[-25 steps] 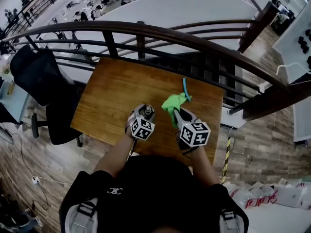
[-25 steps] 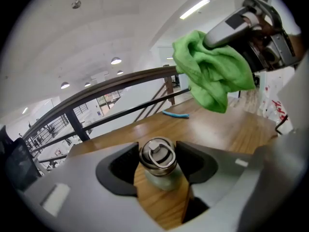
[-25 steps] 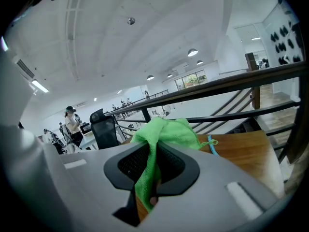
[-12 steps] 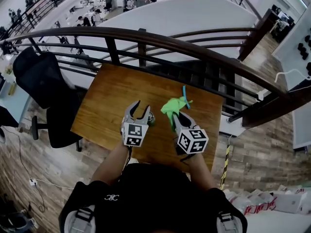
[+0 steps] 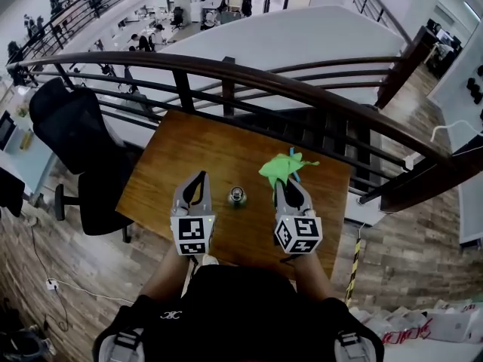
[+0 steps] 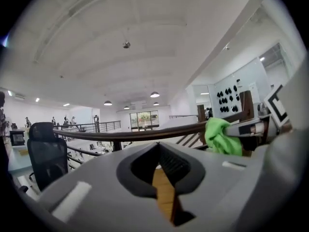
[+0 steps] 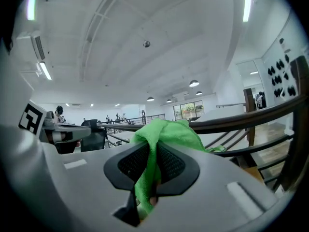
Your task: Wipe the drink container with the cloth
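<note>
The drink container, a small metal can seen from above, stands upright on the wooden table between my two grippers, touching neither. My left gripper is to its left, shut with nothing between its jaws; in the left gripper view the jaws meet over bare wood. My right gripper is to the can's right, shut on the green cloth, which bunches up above the jaws and hangs down between them. The cloth also shows at the right of the left gripper view.
A dark curved railing runs along the table's far edge, with a drop to a lower floor behind it. A black office chair stands left of the table. A light blue strip lies under the cloth near the far right.
My left gripper has let go of the can, moved off to its left and shut. Both grippers have drawn back toward me, and the can now stands alone between them.
</note>
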